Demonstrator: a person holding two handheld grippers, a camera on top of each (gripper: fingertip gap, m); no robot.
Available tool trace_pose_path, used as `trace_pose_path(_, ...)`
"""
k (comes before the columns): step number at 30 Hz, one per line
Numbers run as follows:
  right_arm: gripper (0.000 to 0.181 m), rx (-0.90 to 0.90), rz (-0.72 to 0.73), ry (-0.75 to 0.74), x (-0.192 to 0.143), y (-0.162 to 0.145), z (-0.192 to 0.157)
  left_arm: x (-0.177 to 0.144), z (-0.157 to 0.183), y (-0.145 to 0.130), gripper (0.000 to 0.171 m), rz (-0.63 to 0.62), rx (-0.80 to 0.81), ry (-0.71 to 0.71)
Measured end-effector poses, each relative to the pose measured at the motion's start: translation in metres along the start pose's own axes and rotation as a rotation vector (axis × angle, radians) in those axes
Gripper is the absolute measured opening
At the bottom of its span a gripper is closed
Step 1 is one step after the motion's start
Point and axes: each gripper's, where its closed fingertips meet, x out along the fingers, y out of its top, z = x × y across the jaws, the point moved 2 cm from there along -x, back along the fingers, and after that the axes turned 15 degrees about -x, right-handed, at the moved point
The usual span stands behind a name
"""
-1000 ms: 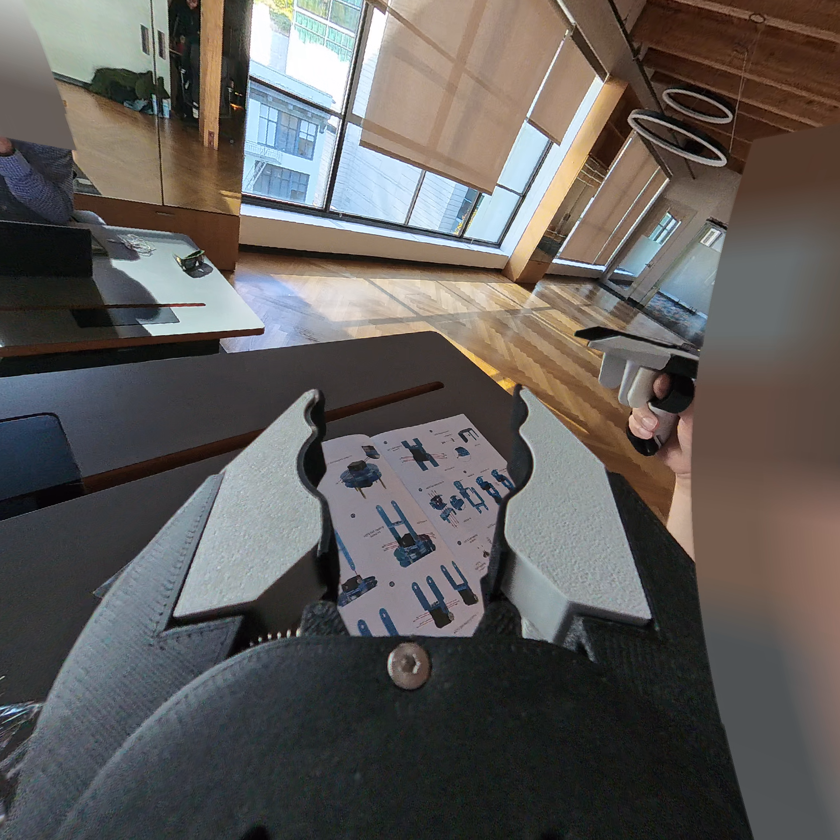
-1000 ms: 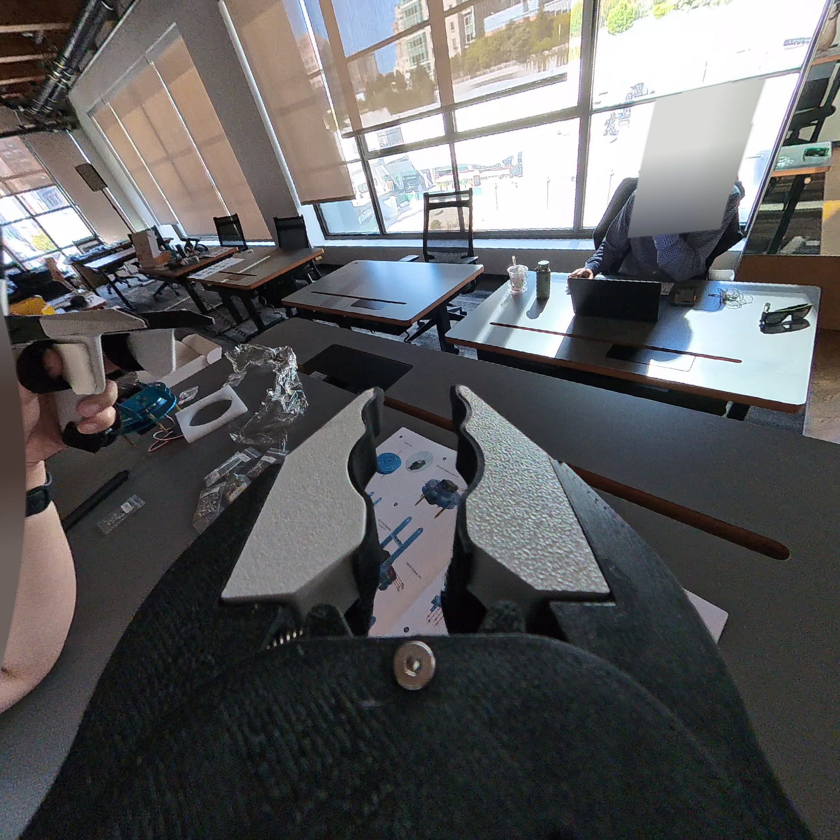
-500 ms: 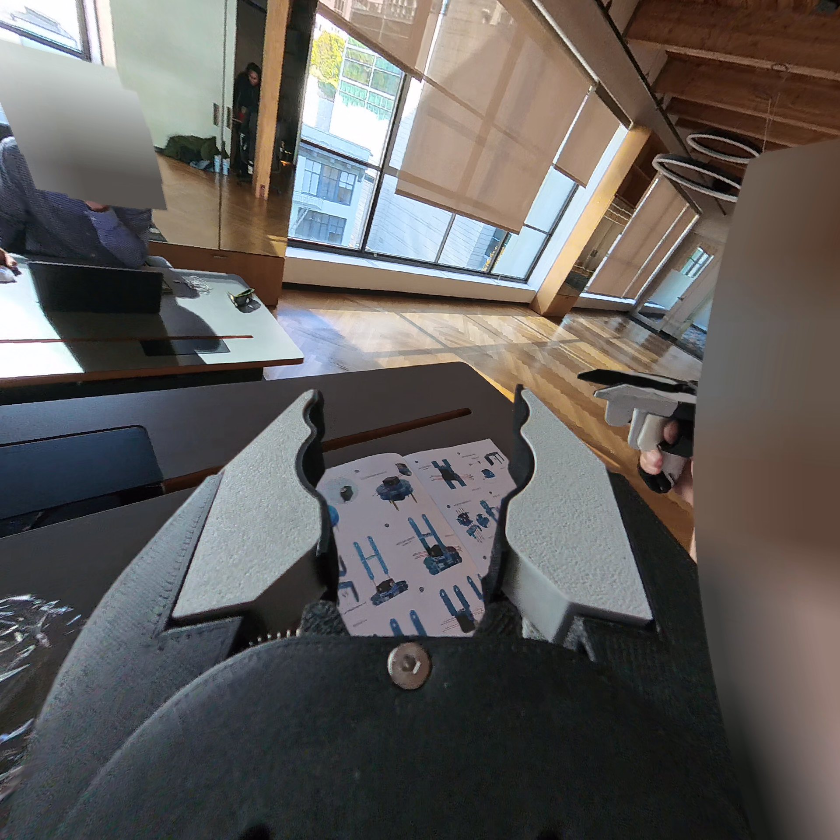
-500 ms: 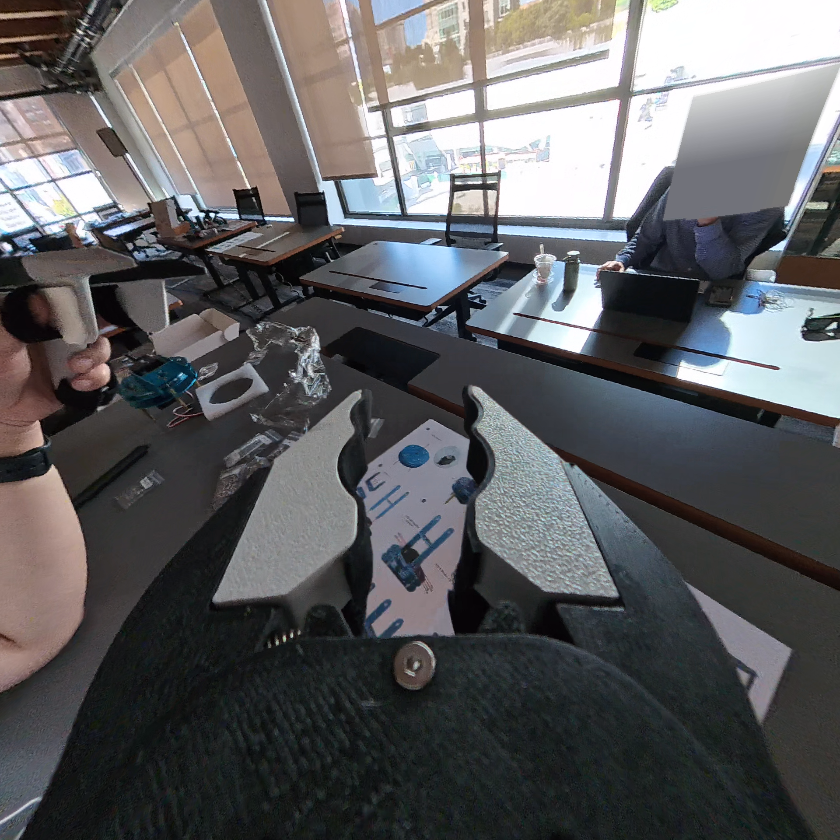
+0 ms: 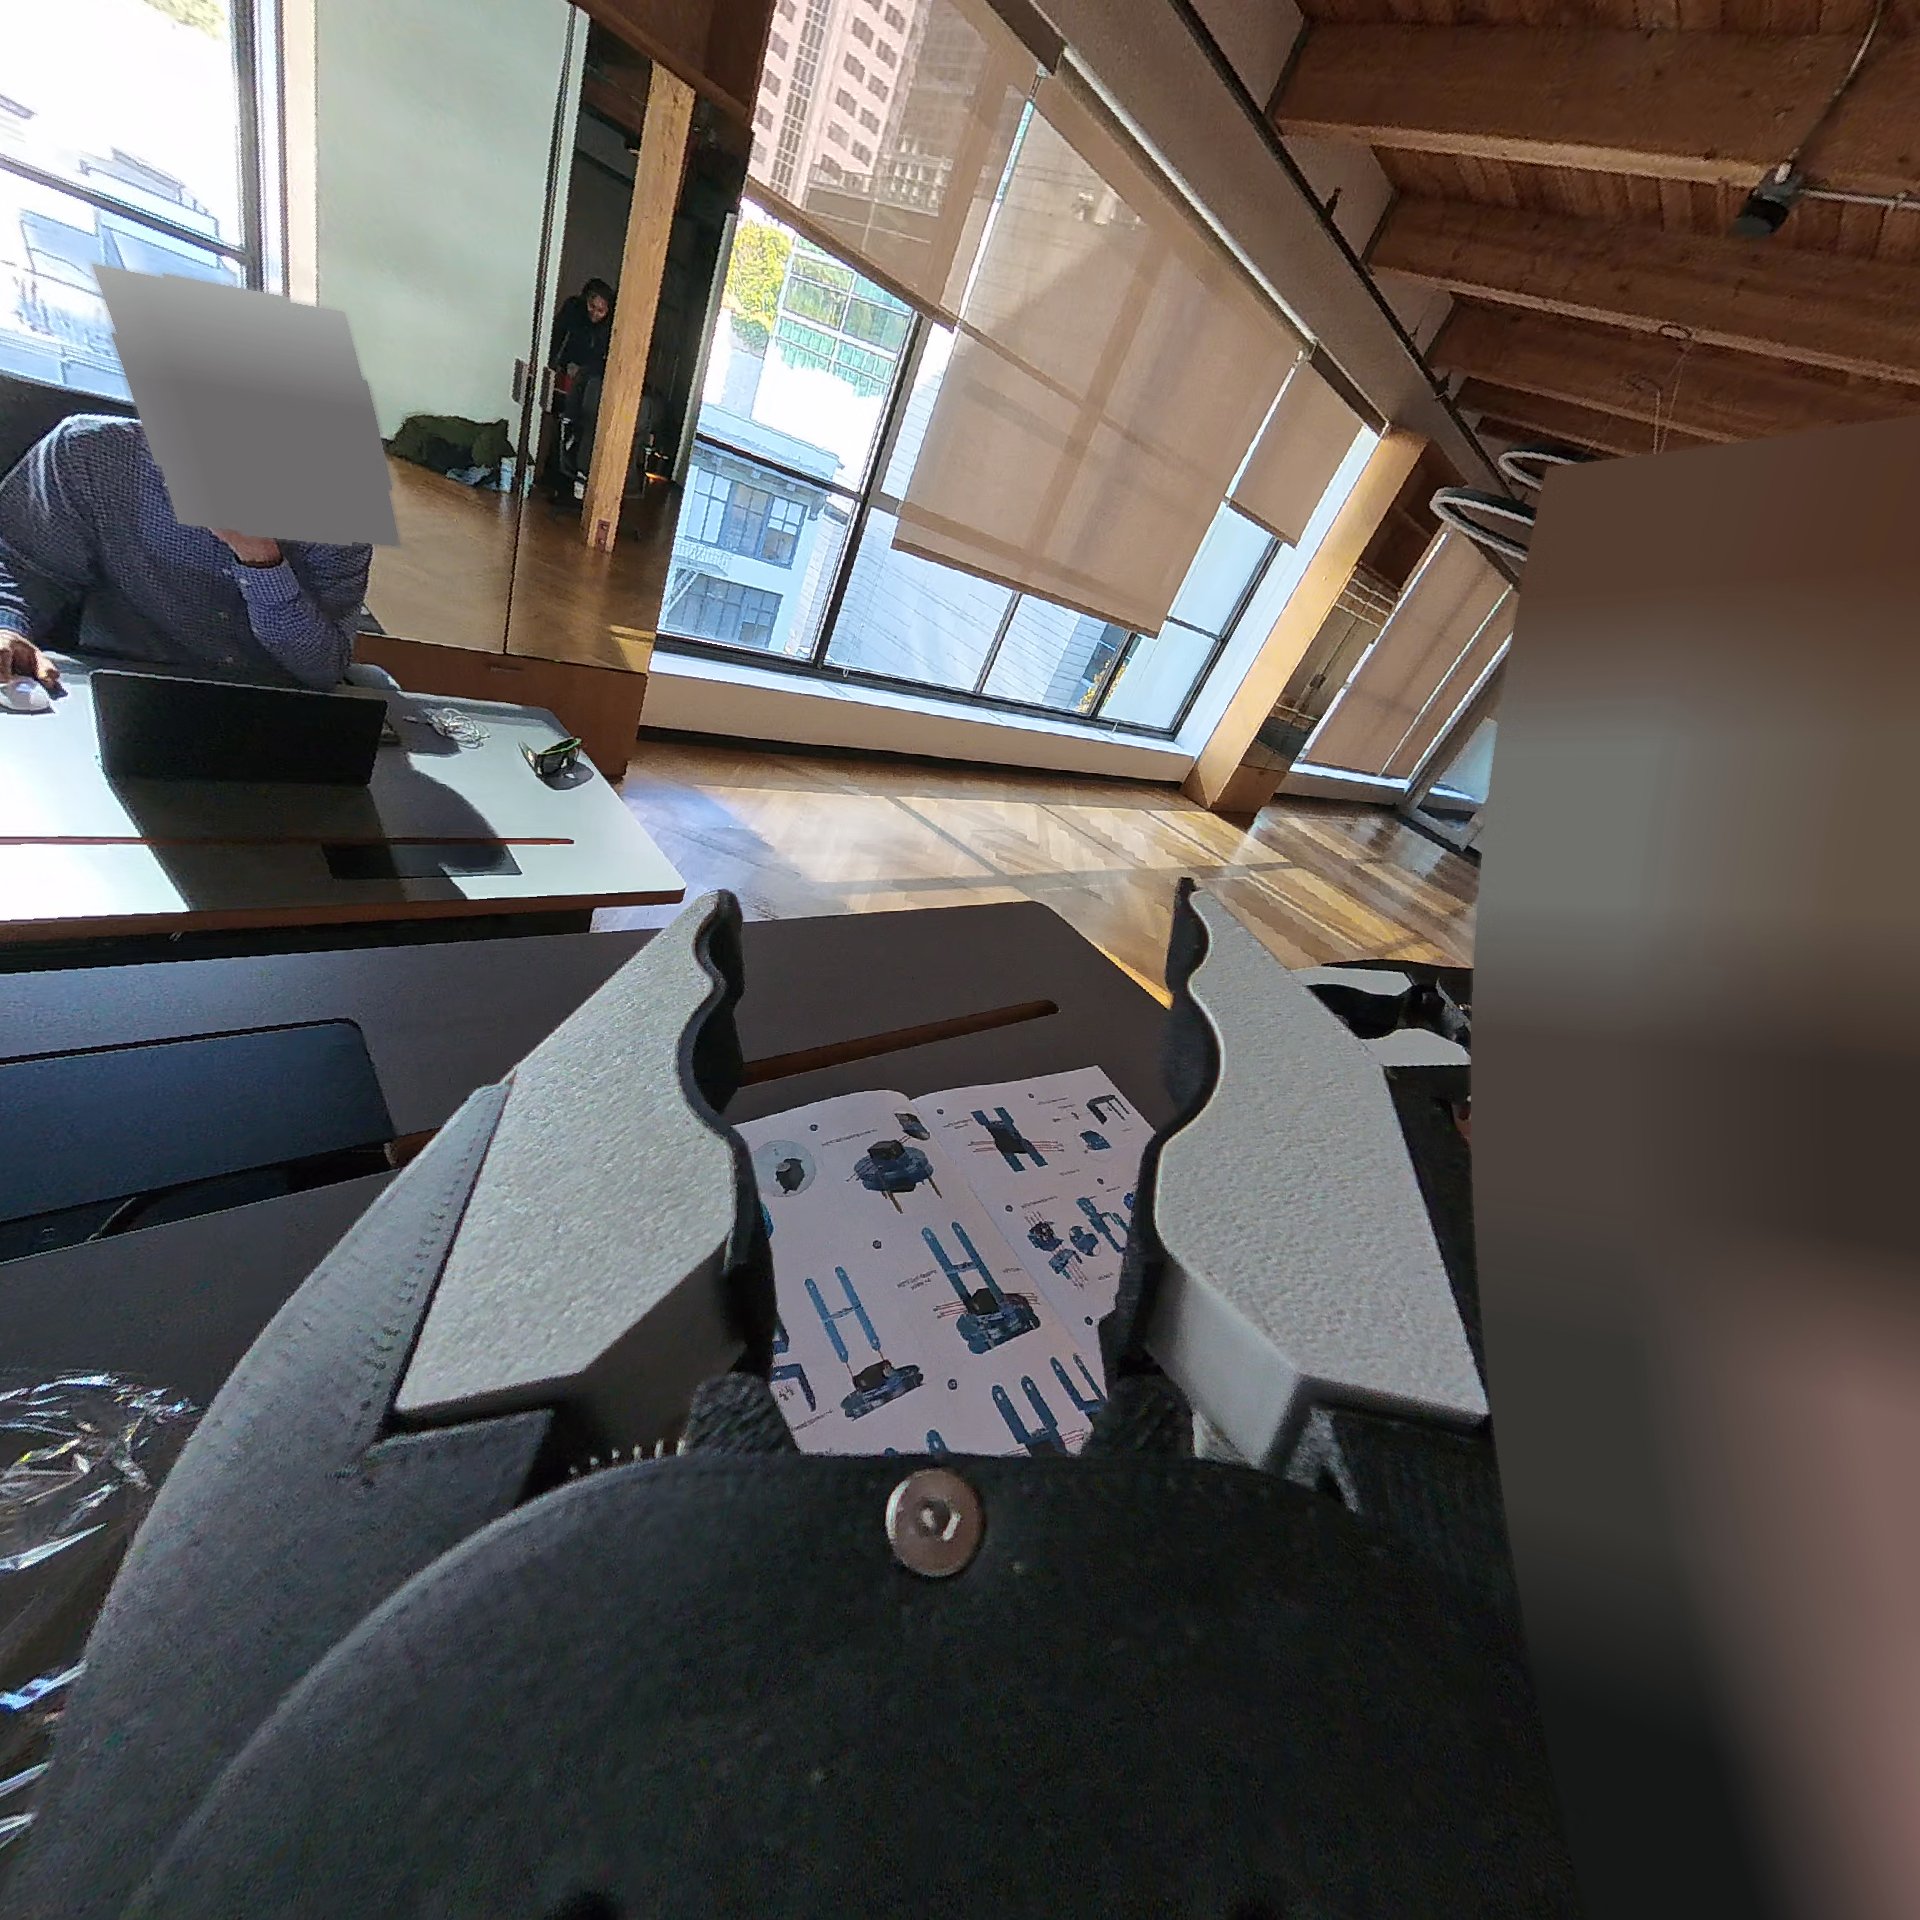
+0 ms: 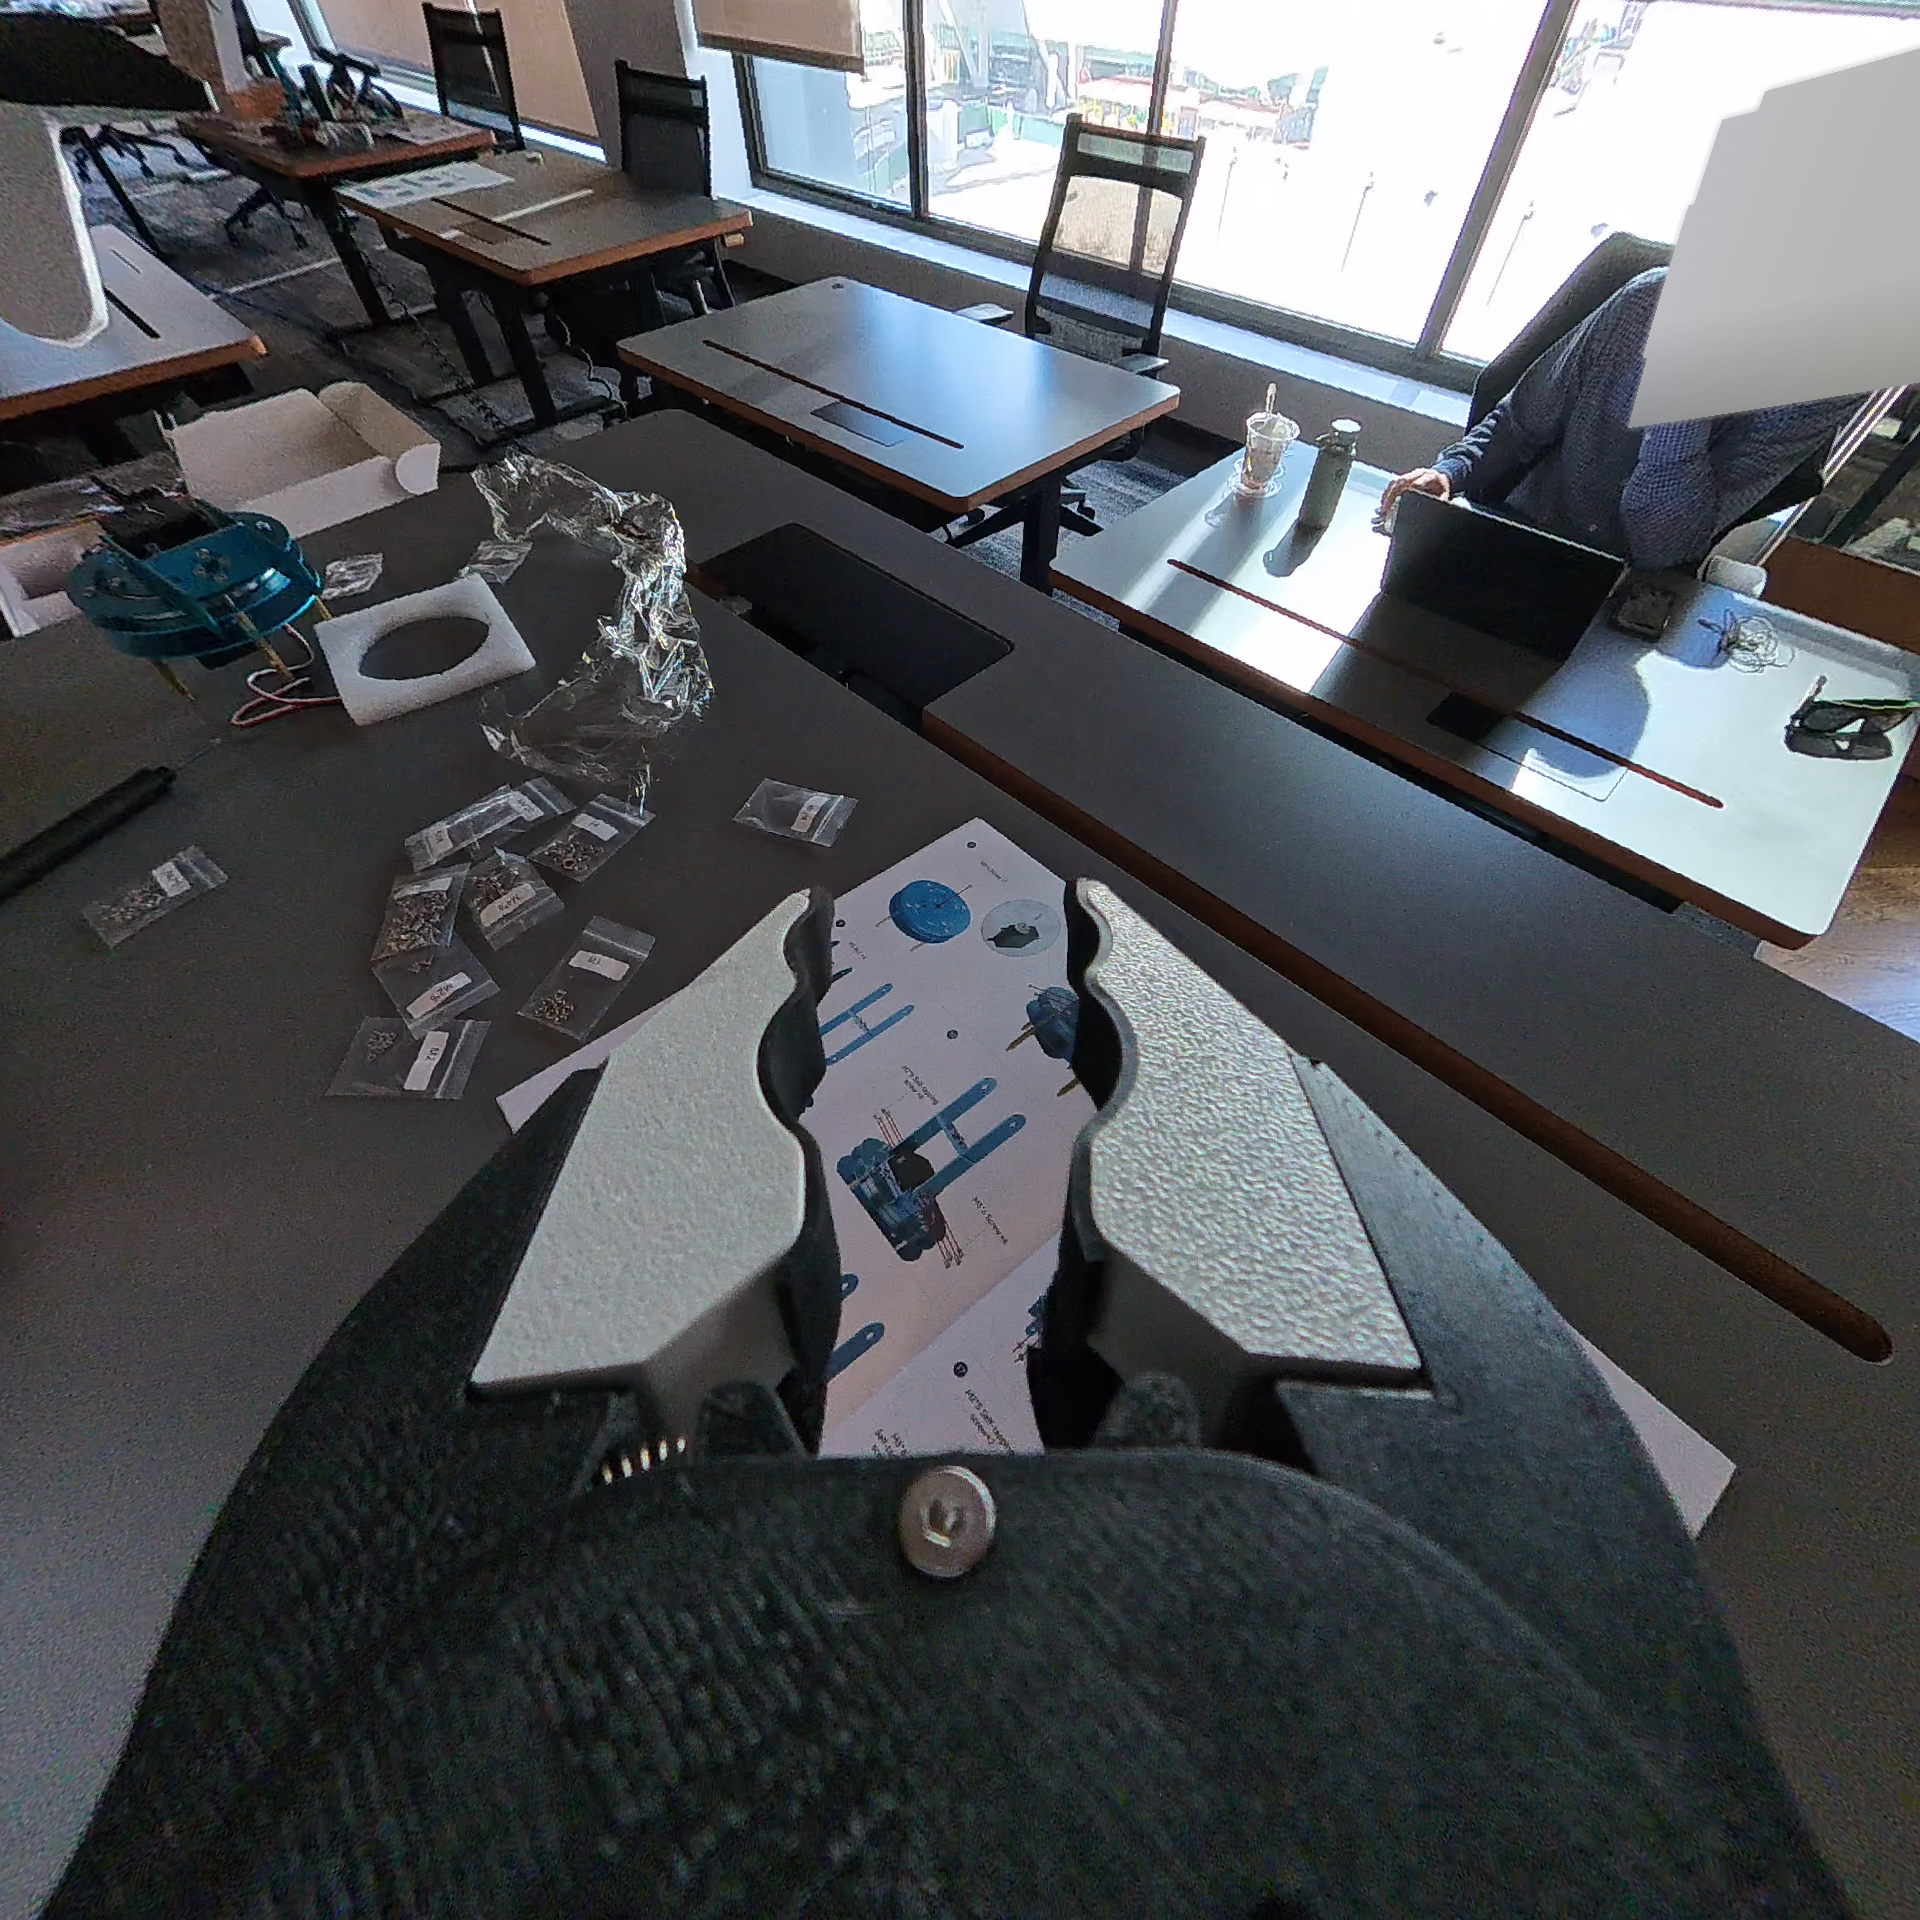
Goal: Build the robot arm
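Beneath both of my tools lies the dark counter (image 6: 1299, 935), and neither tool touches it or anything on it. The open instruction booklet (image 6: 935, 1122) lies flat directly under and ahead of the right tool (image 6: 948, 914), whose jaws stand apart with nothing between them; the left tool (image 5: 956, 925) hangs over the same booklet (image 5: 935, 1247), spread wider and equally empty. I judge the first risk to be the thin pages: a descending fingertip could crease or skid the booklet across the smooth top instead of pinching it. Farther ahead and to the left of the right tool sits crumpled clear wrap (image 6: 613, 623), light enough to be swept off by a careless pass. Beyond it stand a white foam piece (image 6: 426, 649) and a blue round assembly (image 6: 192, 587) with trailing wires that could snag. Nearest on the left, the small hardware bags (image 6: 488, 925) lie scattered, some overlapping, so I might drag several at once.
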Motion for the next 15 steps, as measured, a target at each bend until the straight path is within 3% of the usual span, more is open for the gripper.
trace_pose_path(7, 0.044, 0.016, 0.021, 0.013, -0.004, 0.003, 0.003, 0.006, 0.002, -0.006, 0.082, -0.029, 0.01, 0.003)
trace_pose_path(11, 0.044, 0.013, 0.024, -0.019, -0.014, 0.001, 0.017, 0.008, 0.004, 0.0, 0.079, 0.031, -0.003, -0.007)
trace_pose_path(15, 0.047, 0.035, -0.018, -0.008, -0.023, -0.017, 0.04, 0.023, 0.041, -0.009, 0.072, 0.065, -0.115, -0.235)
